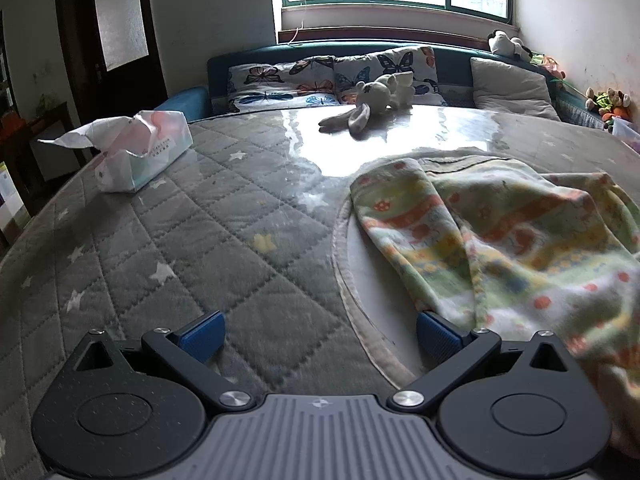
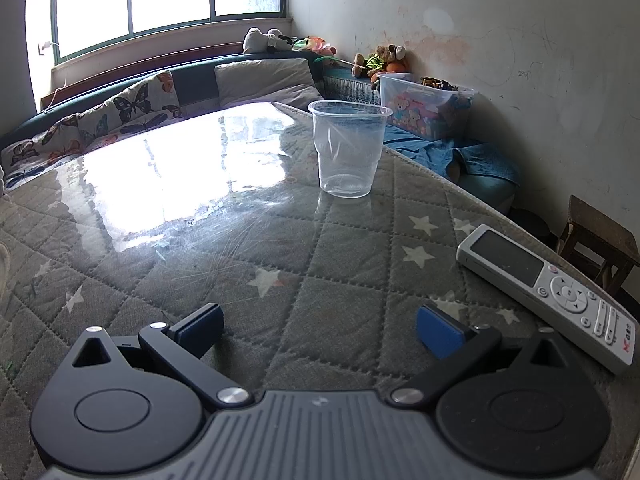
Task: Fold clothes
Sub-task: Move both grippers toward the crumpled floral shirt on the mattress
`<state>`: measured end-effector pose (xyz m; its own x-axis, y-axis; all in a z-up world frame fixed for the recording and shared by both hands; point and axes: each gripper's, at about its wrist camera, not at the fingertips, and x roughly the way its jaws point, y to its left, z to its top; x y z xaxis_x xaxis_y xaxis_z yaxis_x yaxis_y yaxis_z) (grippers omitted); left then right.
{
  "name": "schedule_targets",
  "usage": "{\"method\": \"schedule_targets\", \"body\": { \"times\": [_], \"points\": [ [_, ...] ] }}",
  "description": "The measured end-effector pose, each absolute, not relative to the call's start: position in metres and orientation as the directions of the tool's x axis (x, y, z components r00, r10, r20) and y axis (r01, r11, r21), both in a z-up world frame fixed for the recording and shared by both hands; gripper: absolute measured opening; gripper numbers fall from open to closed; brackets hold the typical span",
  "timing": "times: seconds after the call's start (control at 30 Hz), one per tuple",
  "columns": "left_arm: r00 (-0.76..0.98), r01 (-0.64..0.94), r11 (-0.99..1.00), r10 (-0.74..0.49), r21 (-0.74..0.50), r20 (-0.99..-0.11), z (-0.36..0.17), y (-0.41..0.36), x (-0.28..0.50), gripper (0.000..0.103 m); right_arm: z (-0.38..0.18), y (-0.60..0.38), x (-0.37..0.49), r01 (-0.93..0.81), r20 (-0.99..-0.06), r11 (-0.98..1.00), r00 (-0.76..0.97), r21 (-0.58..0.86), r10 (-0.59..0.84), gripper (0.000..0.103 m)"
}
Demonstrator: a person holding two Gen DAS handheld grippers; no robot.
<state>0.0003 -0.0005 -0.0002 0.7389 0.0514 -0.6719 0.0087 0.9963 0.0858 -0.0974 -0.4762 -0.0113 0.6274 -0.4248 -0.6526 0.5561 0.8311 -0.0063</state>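
Note:
A small pastel patterned garment (image 1: pixel 500 236) lies rumpled on the glass-covered quilted table (image 1: pixel 200 248), at the right of the left wrist view. My left gripper (image 1: pixel 320 336) is open and empty, low over the table, its right finger (image 1: pixel 434 336) touching or just beside the garment's near edge. My right gripper (image 2: pixel 320 332) is open and empty over bare quilted table (image 2: pixel 280 240); the garment does not show in the right wrist view.
A tissue pack (image 1: pixel 136 152) lies at the left and a plush rabbit (image 1: pixel 376 100) at the back. A clear plastic cup (image 2: pixel 348 148) stands ahead of my right gripper, and a white remote (image 2: pixel 548 292) lies by the table's right edge. Cushions line a sofa behind.

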Motion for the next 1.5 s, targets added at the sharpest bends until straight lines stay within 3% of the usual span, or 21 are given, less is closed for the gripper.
{"method": "schedule_targets", "body": {
  "times": [0.2,0.8,1.5],
  "points": [
    [0.761,0.011,0.993,0.066,0.114,-0.646,-0.004,-0.010,-0.011,0.103,-0.016,-0.476,-0.095,0.561,-0.649,0.827,0.625,-0.013,-0.434,0.103],
    [0.706,0.052,0.999,-0.027,0.014,-0.708,0.005,-0.016,-0.034,0.103,-0.012,-0.468,-0.097,0.541,-0.650,0.841,0.639,-0.002,-0.412,0.103],
    [0.684,0.109,0.994,-0.080,-0.007,-0.725,0.015,-0.033,-0.059,0.103,0.012,-0.345,-0.151,0.273,-0.633,0.962,0.741,-0.021,-0.224,0.101]
  ]
}}
